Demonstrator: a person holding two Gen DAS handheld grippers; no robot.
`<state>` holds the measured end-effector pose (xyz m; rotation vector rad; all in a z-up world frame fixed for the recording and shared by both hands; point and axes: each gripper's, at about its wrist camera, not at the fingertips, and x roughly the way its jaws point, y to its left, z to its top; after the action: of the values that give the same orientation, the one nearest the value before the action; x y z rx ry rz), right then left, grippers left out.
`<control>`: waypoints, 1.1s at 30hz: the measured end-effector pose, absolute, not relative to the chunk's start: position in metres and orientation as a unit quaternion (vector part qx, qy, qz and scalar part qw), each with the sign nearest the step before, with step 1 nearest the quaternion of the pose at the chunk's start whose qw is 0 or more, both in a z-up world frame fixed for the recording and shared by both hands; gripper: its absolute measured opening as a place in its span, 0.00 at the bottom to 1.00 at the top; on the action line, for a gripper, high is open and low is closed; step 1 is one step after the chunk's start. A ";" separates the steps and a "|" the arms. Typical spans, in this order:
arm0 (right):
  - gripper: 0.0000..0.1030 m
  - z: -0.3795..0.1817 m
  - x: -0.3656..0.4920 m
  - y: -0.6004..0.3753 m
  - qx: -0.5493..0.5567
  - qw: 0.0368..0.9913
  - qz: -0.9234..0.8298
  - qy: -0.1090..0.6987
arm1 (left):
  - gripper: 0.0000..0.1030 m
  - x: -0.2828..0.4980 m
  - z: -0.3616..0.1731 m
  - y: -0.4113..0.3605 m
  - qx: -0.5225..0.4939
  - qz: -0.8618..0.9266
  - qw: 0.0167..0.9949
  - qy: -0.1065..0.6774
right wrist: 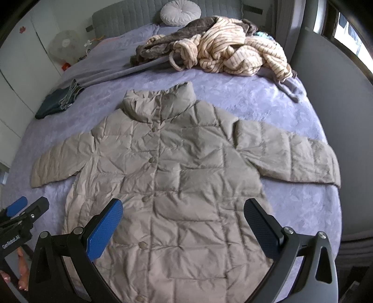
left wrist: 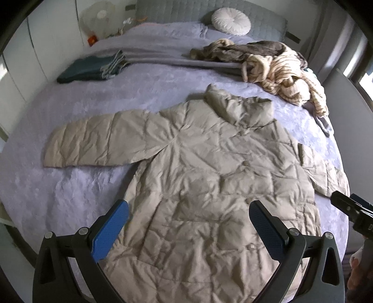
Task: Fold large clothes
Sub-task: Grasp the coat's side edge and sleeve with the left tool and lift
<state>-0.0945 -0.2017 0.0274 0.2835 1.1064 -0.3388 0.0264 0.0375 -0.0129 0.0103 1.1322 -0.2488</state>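
A beige quilted puffer coat (left wrist: 205, 167) lies flat, front up and buttoned, on the lilac bedspread (left wrist: 88, 98), collar toward the headboard and both sleeves spread out. It also shows in the right wrist view (right wrist: 181, 167). My left gripper (left wrist: 188, 209) is open and empty, hovering above the coat's lower left part. My right gripper (right wrist: 184, 209) is open and empty above the coat's lower middle. The right gripper shows at the right edge of the left wrist view (left wrist: 349, 207); the left gripper shows at the left edge of the right wrist view (right wrist: 21, 209).
A heap of striped cream and brown clothes (right wrist: 223, 53) lies at the far right of the bed. A folded dark green garment (left wrist: 88, 70) lies far left. A round white cushion (left wrist: 230, 21) leans on the grey headboard. A fan (right wrist: 64, 46) stands left.
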 end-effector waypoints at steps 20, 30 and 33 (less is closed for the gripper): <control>1.00 -0.103 0.017 -0.062 0.171 0.783 -0.084 0.592 | 1.00 0.185 -0.222 0.267 -0.318 -0.086 0.736 0.591; 1.00 -0.143 0.070 -0.045 0.195 0.793 -0.049 0.576 | 0.94 0.254 -0.229 0.336 -0.298 -0.016 0.797 0.525; 1.00 -0.147 0.092 -0.042 0.202 0.803 -0.043 0.559 | 0.57 0.262 -0.235 0.345 -0.297 -0.010 0.800 0.521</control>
<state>0.0915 -0.0416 -0.1473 0.4321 1.1982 -0.0927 0.2615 0.3450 -0.2346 -0.6360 1.1181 -0.0205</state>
